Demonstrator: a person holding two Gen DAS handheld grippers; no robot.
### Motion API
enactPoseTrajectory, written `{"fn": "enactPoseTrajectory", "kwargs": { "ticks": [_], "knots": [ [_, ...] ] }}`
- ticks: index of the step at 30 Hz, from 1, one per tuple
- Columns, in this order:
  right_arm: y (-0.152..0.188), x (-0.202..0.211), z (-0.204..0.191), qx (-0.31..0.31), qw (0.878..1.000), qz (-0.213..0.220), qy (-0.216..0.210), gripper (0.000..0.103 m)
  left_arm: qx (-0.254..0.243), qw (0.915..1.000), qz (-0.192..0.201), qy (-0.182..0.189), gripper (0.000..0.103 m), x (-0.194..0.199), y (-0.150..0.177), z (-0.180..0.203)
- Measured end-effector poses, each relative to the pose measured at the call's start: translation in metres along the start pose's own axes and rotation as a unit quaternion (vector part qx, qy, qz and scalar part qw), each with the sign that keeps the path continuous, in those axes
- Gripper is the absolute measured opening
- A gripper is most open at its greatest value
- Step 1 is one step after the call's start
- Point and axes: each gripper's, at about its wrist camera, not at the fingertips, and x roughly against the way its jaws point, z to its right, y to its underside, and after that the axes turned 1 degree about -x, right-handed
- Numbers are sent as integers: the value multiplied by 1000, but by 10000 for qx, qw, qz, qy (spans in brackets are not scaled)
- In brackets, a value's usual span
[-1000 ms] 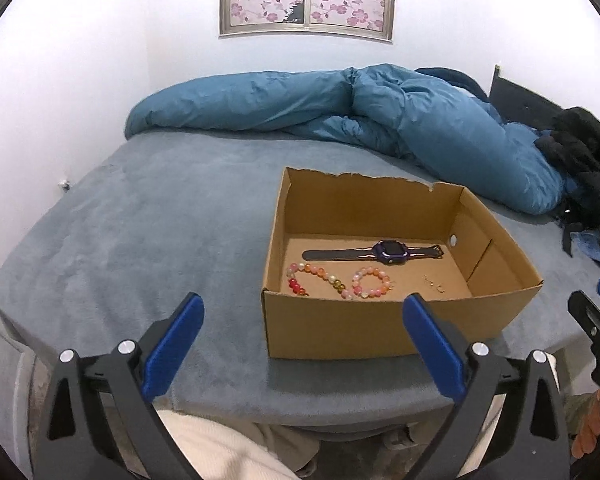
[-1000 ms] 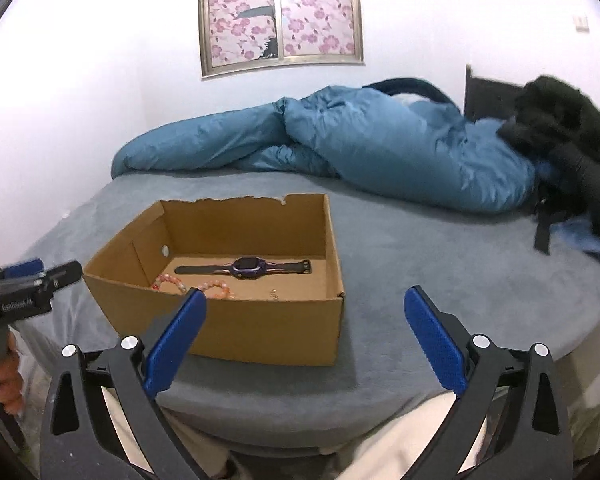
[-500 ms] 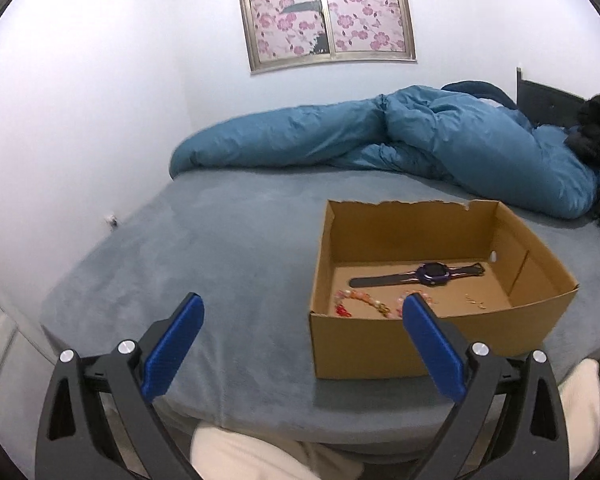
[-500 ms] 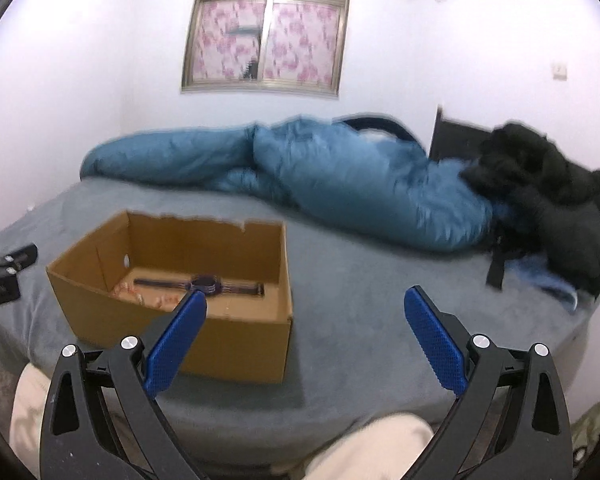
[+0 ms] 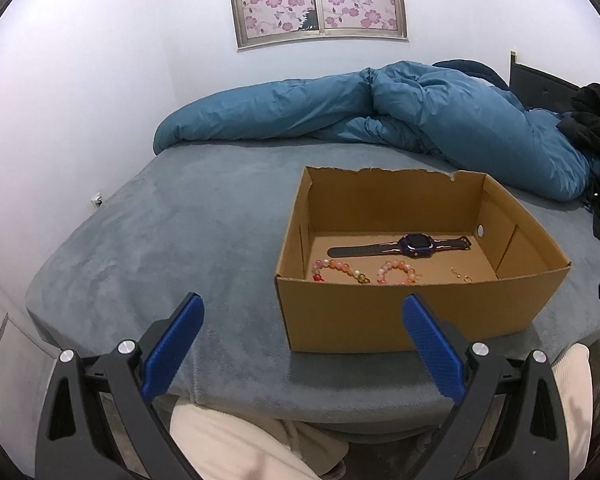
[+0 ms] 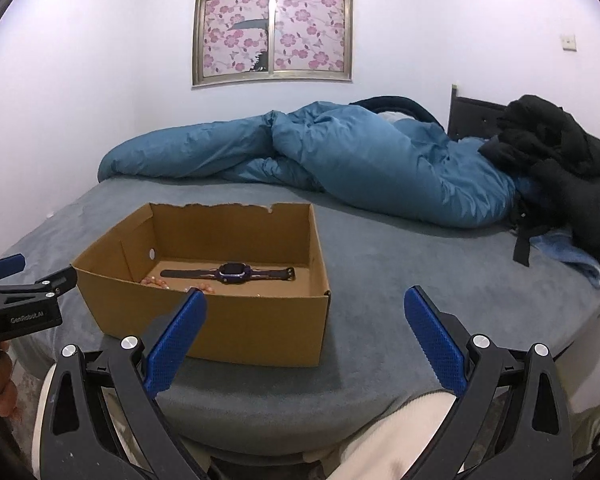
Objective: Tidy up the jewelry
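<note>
The cardboard box's (image 5: 412, 312) near wall cuts off the lower part of the beaded bracelets (image 5: 362, 272) lying inside it in front of the purple watch (image 5: 416, 245), and a tiny gold piece (image 5: 462, 276) at the box's right end is too small to identify. The left hand-held gripper (image 5: 300, 344) and the right hand-held gripper (image 6: 302, 330) both hang short of the box at the bed's (image 5: 160, 240) edge. Each has its blue pads spread wide, holding and touching nothing.

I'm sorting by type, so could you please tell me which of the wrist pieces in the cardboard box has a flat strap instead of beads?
The purple-faced watch with the dark strap, lying behind the two pink-and-orange beaded bracelets.
</note>
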Motion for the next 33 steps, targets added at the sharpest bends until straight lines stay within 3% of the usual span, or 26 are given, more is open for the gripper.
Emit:
{"fn": "enactPoseTrajectory", "kwargs": {
  "ticks": [9,33],
  "knots": [
    [7,2,1,-47,9999,125,-27,95,-18,9996,276,6,97,4,17,5],
    [9,2,-3,-67,9999,32,-98,95,31,9998,204,18,98,-1,16,0]
  ]
}}
